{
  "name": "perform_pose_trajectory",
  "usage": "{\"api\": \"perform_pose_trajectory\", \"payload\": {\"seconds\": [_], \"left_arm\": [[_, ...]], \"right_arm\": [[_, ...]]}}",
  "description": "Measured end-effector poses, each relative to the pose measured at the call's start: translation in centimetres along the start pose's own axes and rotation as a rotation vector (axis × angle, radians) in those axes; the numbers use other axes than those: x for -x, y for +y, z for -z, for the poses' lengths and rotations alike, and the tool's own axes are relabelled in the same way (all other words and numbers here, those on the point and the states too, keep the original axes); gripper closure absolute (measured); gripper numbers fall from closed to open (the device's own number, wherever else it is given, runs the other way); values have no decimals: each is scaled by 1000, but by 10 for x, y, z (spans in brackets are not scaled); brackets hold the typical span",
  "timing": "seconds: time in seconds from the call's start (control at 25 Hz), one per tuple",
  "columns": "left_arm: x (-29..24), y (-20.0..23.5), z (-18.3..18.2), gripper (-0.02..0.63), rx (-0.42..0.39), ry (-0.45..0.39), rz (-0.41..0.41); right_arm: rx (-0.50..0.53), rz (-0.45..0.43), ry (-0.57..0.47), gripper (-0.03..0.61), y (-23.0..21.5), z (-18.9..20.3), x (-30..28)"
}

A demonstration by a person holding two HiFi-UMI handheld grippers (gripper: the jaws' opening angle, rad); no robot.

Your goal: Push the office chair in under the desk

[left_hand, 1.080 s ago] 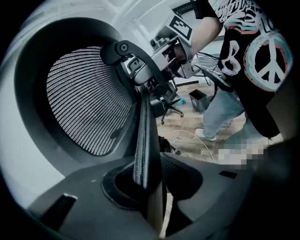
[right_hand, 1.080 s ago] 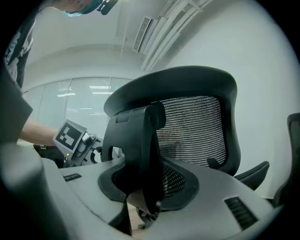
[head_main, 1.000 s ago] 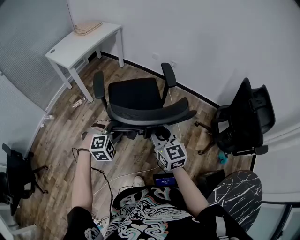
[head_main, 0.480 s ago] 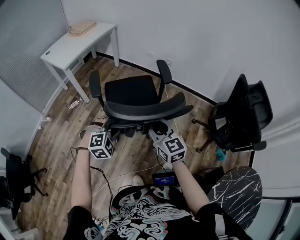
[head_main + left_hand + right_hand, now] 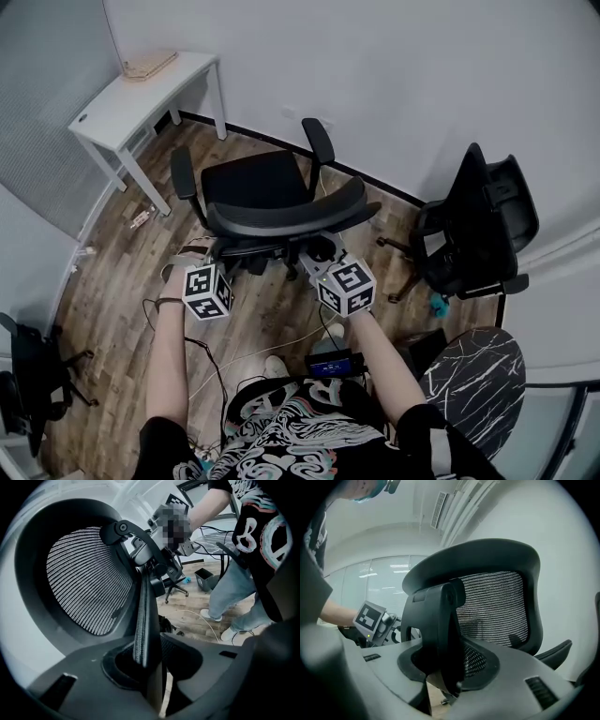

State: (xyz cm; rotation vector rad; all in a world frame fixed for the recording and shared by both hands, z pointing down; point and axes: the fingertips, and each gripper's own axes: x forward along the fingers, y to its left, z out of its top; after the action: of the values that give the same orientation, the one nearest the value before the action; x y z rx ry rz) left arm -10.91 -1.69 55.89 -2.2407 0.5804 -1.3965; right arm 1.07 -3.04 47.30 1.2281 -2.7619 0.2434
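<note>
Chair: Your black mesh-backed office chair [image 5: 258, 183] stands on the wood-plank floor [image 5: 112, 272] mid-room. It is well apart from the white slim-legged tabletop [image 5: 141, 89] at its 10 o'clock and is not yet under it.
Heading: The seat front points to about 12 o'clock, at the white wall [image 5: 375, 75], and the backrest faces you at 6. As the tabletop lies off to 10, you probably need to swing the chair left as well as push it.
Long axis: The curved backrest runs from 9 to 3, square across your push line. The seat-to-back line runs 12 to 6.
Left hand-held gripper [image 5: 143, 660]: It is closed on the thin rim of the backrest, which shows edge-on between the jaws.
Right hand-held gripper [image 5: 445, 667]: Its jaws have just been opening. The black back-support bracket stands between them, and the hold looks loosened, not clamped.
Why held so: You take the back low, one hand-held gripper on each side, likely so that you can both drive and steer the castors.
Watch: A second black chair [image 5: 483, 230] stands at 3 o'clock, clear of the path.
</note>
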Motion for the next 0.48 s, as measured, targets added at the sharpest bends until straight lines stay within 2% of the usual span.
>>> {"api": "perform_pose_trajectory", "payload": {"seconds": [0.16,0.48], "left_arm": [[-8,8,-6,472,17,6,16],[-31,21,-26,472,31,26,-4]], "right_arm": [[2,-15,-11,437,-12,-3,-3],[12,-67,-30,430,-46,-6,-2]]}}
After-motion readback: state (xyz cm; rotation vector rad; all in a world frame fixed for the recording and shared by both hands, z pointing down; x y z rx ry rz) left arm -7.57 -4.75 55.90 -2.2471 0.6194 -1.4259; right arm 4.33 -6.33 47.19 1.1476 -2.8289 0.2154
